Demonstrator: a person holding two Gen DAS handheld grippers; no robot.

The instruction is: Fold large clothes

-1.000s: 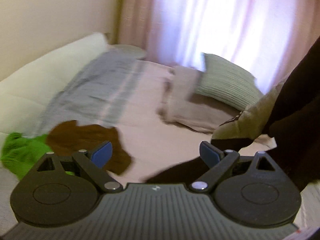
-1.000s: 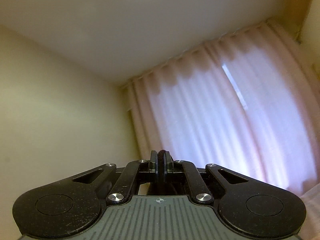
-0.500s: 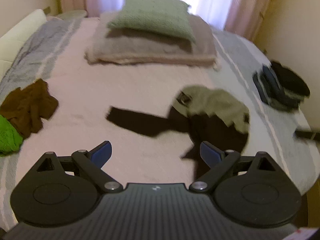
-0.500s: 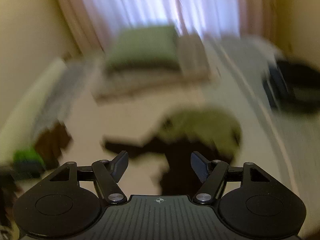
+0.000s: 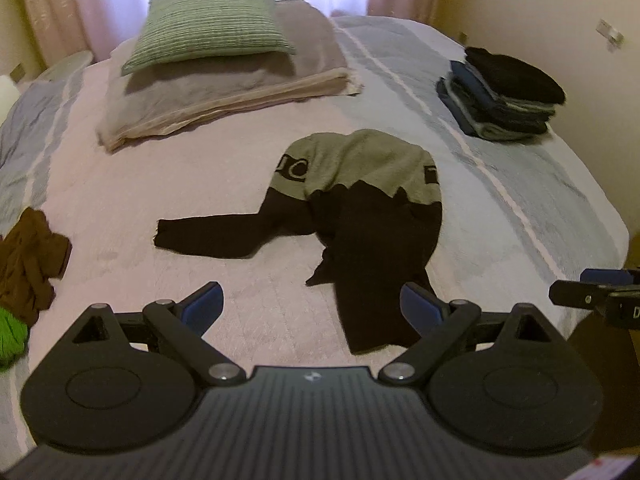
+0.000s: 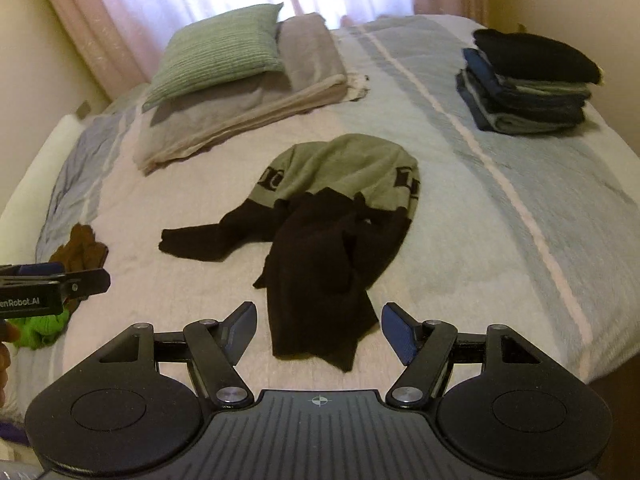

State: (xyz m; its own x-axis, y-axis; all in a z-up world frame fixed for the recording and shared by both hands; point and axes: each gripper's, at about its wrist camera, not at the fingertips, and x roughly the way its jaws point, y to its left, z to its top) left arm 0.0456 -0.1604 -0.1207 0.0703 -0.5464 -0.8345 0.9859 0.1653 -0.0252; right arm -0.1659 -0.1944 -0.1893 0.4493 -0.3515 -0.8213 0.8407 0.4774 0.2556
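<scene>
A black and grey-green sweater (image 5: 360, 216) (image 6: 332, 216) lies crumpled in the middle of the bed, one black sleeve stretched out to the left. My left gripper (image 5: 312, 308) hovers open above the bed's near edge, just short of the sweater's lower hem, holding nothing. My right gripper (image 6: 318, 330) is open too, with the hem lying between and just beyond its blue pads. The right gripper's tip shows at the right edge of the left wrist view, and the left gripper's tip at the left edge of the right wrist view.
A stack of folded dark clothes (image 5: 500, 96) (image 6: 528, 88) sits at the bed's far right. A green pillow (image 5: 208, 20) rests on folded beige blankets (image 6: 240, 112) at the back. Brown (image 5: 28, 264) and green (image 6: 36, 328) garments lie crumpled at the left edge.
The right gripper, shut and pointed at the ceiling a second ago, has swung down and opened. The sweater has dropped onto the bed. Both cameras now face it.
</scene>
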